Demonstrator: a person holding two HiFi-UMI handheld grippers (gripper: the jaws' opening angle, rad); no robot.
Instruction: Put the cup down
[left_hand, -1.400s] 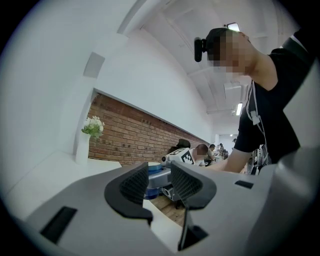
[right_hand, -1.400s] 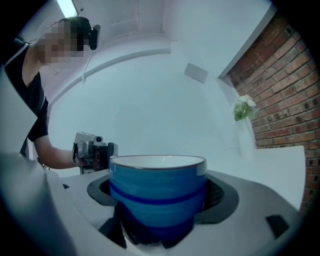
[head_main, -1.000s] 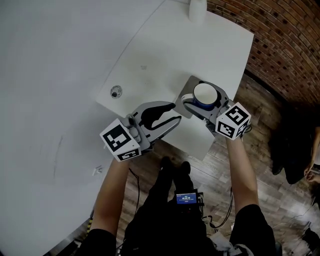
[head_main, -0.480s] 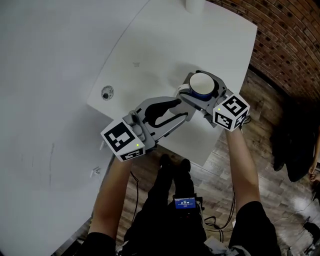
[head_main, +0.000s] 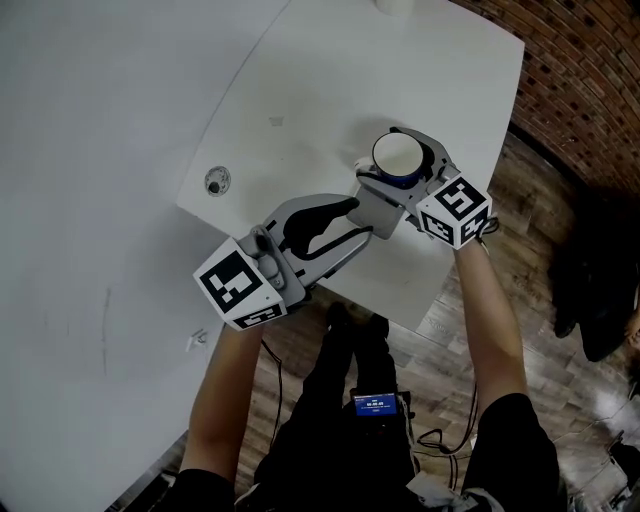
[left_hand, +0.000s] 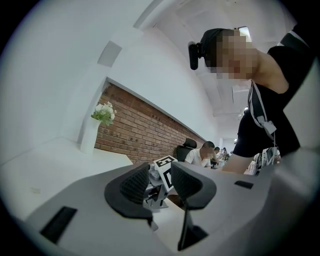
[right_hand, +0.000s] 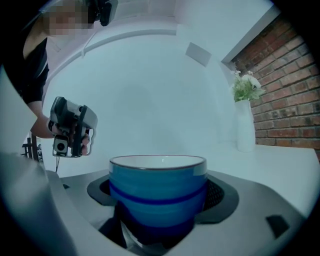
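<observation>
A blue cup (head_main: 397, 156) with a white inside stands upright between the jaws of my right gripper (head_main: 393, 160), which is shut on its sides. In the right gripper view the cup (right_hand: 157, 185) fills the space between the pads (right_hand: 218, 192). It hangs over the white table (head_main: 300, 90), near the front right edge; whether its base touches the top is hidden. My left gripper (head_main: 352, 222) lies level just left of the cup. Its jaws stand a little apart with nothing between them, and its pads (left_hand: 136, 184) frame the right gripper's marker cube (left_hand: 164, 169).
A white vase with flowers (right_hand: 245, 125) stands at the table's far edge, also seen as the vase (left_hand: 92, 132) in the left gripper view. A small round hole (head_main: 216, 181) sits in the tabletop. A brick wall (head_main: 590, 80) and wooden floor (head_main: 520, 210) lie to the right.
My right gripper has carried the cup farther in over the table and to the left. The left gripper has shifted slightly with it.
</observation>
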